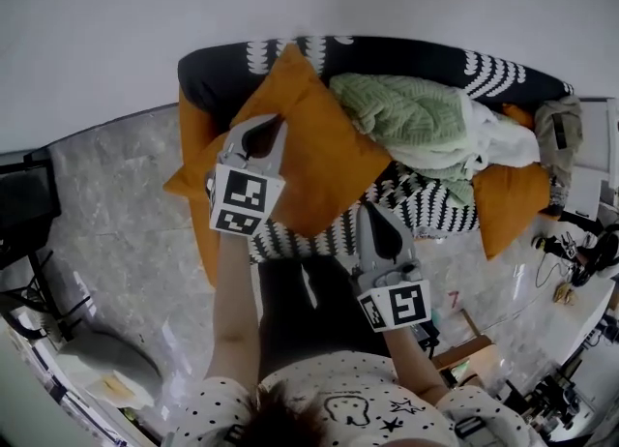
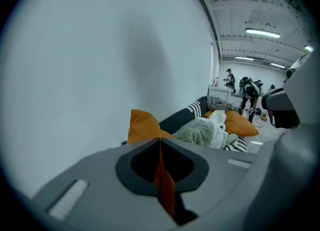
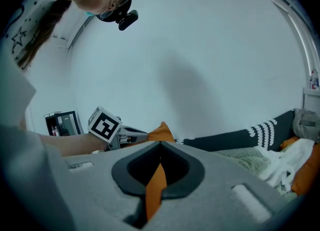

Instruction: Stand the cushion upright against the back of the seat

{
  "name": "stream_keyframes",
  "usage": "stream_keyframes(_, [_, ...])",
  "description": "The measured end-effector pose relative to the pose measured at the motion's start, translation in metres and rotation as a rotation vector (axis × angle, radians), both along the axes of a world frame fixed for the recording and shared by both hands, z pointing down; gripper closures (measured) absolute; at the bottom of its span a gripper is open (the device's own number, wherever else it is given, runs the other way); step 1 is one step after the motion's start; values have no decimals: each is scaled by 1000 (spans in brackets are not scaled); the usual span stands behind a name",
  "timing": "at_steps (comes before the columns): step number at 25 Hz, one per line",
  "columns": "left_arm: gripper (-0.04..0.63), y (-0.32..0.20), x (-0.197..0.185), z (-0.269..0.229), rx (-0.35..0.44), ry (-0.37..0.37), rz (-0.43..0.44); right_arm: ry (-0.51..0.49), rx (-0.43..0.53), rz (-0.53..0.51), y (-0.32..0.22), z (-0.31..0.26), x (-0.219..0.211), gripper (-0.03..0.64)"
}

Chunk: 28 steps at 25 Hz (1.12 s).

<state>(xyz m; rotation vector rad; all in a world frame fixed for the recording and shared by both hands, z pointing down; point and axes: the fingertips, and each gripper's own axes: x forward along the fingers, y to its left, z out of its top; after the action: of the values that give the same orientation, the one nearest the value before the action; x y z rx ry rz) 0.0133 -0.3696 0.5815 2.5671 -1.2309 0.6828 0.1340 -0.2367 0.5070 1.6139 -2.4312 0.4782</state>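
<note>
Right, both claws pinch the orange cushion (image 1: 314,150): left claw (image 1: 263,132) on its left corner, right claw (image 1: 373,215) on the near edge. It sits diamond-wise over the sofa's left end, backrest (image 1: 406,54) straight beyond.

Left claw (image 1: 275,127) clamped, right claw (image 1: 375,214) clamped

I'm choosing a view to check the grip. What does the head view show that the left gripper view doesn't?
Head view only: the whole cushion and the person's arms. Left gripper view only: cushion fabric pinched by the shut left gripper, and people far off. Both: the sofa, the green blanket, a second cushion.
</note>
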Motion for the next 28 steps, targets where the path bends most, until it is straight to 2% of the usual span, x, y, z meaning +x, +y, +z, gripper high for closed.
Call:
stream_keyframes(4, [584,-8,0,-21,32,-30,43,-1,21,-4,-2,-14,-2,621])
stream_keyframes(8, [584,-24,-3,-28,58,-65,38,-3,41,-17,-5,-26,-3,621])
stream_keyframes(15, [584,-51,-7,7,49,-92,-31,10,30,-11,-7,-26,7,621])
stream_keyframes(19, [584,-70,-12,19,60,-120,-31,19,16,-4,-7,-23,10,621])
stream_keyframes(28, [584,-89,-20,40,38,-113,-33,21,5,2,-15,-20,9,621])
